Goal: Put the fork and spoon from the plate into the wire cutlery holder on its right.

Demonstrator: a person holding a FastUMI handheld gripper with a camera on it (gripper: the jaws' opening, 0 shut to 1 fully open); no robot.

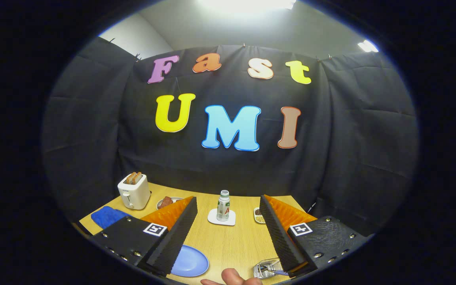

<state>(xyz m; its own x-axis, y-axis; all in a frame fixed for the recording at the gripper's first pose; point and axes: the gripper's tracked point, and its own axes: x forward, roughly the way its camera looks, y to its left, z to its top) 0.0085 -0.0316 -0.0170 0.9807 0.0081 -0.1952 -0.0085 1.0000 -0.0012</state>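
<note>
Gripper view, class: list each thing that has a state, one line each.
Gripper: fingers open, nothing between them.
Plate: bare where it shows.
Holder: cutlery inside.
Toaster: toast raised in slots.
Bottle: upright, capped, on coaster.

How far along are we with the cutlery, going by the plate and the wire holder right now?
It looks mostly done. The blue plate shows no cutlery on the part in view, and the wire holder has a utensil lying in it, though I cannot tell whether both are there. The hand-held gripper is open and holding nothing. What remains is confirming both pieces went in.
</note>
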